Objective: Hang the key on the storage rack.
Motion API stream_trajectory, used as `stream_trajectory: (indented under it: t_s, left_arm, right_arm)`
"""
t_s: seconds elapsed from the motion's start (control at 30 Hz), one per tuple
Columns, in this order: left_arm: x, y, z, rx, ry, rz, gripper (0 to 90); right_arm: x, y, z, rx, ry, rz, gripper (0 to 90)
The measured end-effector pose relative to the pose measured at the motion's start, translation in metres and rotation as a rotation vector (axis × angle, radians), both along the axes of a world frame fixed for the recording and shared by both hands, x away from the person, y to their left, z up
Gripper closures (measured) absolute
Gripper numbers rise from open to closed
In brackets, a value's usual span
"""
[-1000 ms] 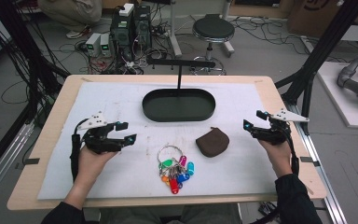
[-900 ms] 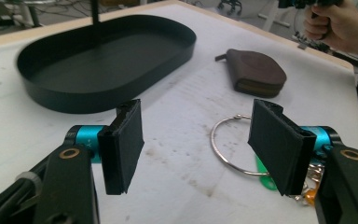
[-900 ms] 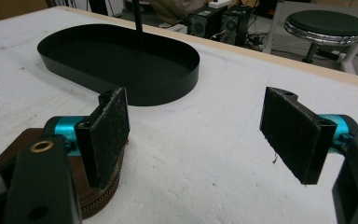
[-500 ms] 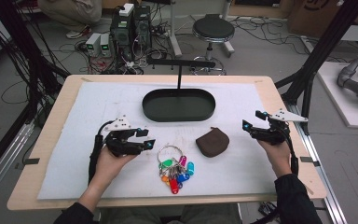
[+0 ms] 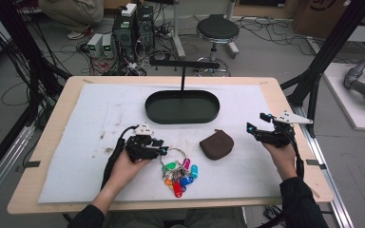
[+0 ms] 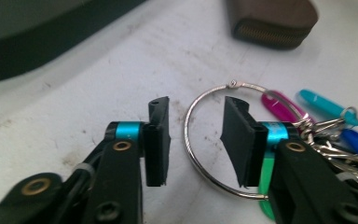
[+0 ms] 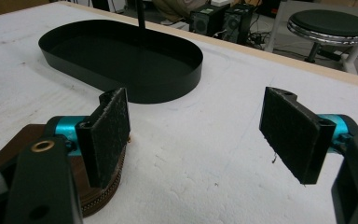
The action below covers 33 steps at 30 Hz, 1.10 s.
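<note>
At the table's near edge, the left gripper [image 6: 193, 140] straddles the key ring [image 6: 205, 140].
Its jaws have just been closing (pads not yet touching wire); the right gripper [image 7: 193, 135] is released beside the brown pouch [image 5: 216, 146].

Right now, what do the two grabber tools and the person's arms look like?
Each is a black two-jaw tool, the left tool and the right tool, with flat black pads on shiny turquoise collars and brass-coloured rivets. A grey three-cornered plate tops each, and a black cable trails back. The person wears dark sleeves.
</note>
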<state>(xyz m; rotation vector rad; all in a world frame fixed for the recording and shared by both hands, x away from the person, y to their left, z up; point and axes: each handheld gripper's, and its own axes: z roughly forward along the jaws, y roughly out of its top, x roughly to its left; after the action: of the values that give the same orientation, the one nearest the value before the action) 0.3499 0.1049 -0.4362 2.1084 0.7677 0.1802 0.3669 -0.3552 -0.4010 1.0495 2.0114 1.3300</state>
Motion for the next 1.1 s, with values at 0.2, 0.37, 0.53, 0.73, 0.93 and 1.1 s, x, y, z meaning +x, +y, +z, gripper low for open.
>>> stream_trajectory:
  t_s: [0.2, 0.37, 0.53, 0.73, 0.93, 1.1]
  left_arm:
    - [0.002, -0.006, -0.006, 0.059, 0.013, 0.019, 69.7]
    - [0.001, -0.008, -0.008, 0.079, 0.014, 0.023, 71.5]
    - [-0.002, -0.01, -0.008, 0.105, -0.018, 0.037, 76.4]
    - [-0.009, -0.018, -0.008, 0.137, -0.052, 0.031, 77.9]
    - [-0.014, -0.018, -0.012, 0.134, -0.099, 0.036, 83.6]
    - [-0.014, -0.017, -0.012, 0.124, -0.09, 0.042, 83.3]
  right_arm:
    - [0.0, 0.001, -0.001, 0.0, 0.005, 0.002, 24.9]
    - [0.0, 0.001, -0.001, -0.003, 0.003, 0.004, 25.0]
    - [0.0, 0.001, -0.001, -0.004, -0.001, 0.006, 25.0]
    - [0.0, 0.001, 0.0, -0.002, -0.003, 0.007, 25.0]
    - [0.0, 0.002, -0.001, -0.002, -0.004, 0.015, 25.0]
    - [-0.001, 0.003, 0.0, -0.006, -0.005, 0.018, 25.1]
